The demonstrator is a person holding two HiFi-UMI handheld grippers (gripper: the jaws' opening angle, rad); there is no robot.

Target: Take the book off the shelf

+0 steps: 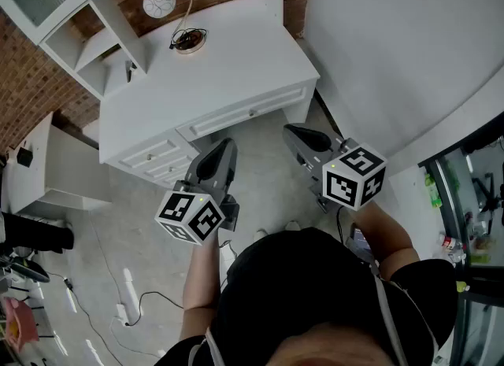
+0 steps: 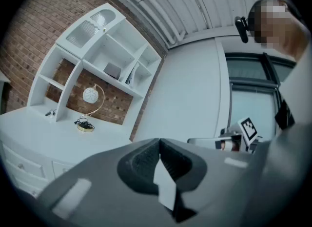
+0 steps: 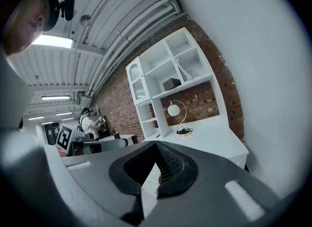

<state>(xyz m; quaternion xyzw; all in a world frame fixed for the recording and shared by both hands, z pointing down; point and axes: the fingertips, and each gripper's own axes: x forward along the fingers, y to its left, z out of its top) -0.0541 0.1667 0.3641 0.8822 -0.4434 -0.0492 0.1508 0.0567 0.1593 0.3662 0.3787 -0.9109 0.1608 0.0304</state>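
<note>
A white desk (image 1: 236, 65) carries a white shelf unit (image 2: 97, 50) against a brick wall. In an upper compartment a thin book (image 3: 182, 70) leans on the divider; the left gripper view also shows the book (image 2: 129, 76). A dark box (image 3: 171, 83) stands next to it. Both grippers hang in front of the desk, well below and away from the shelf. My left gripper (image 1: 229, 146) is shut with nothing in it, its jaws meeting at the tip (image 2: 159, 143). To its right, my right gripper (image 1: 292, 131) is shut and empty too (image 3: 156, 145).
A globe lamp (image 1: 160, 1) with a coiled cable at its base (image 1: 188, 40) stands on the desk. Drawers (image 1: 157, 160) face me. A lower white table (image 1: 47, 168) stands at the left, with cables on the floor. A white wall (image 1: 394, 42) closes the right side.
</note>
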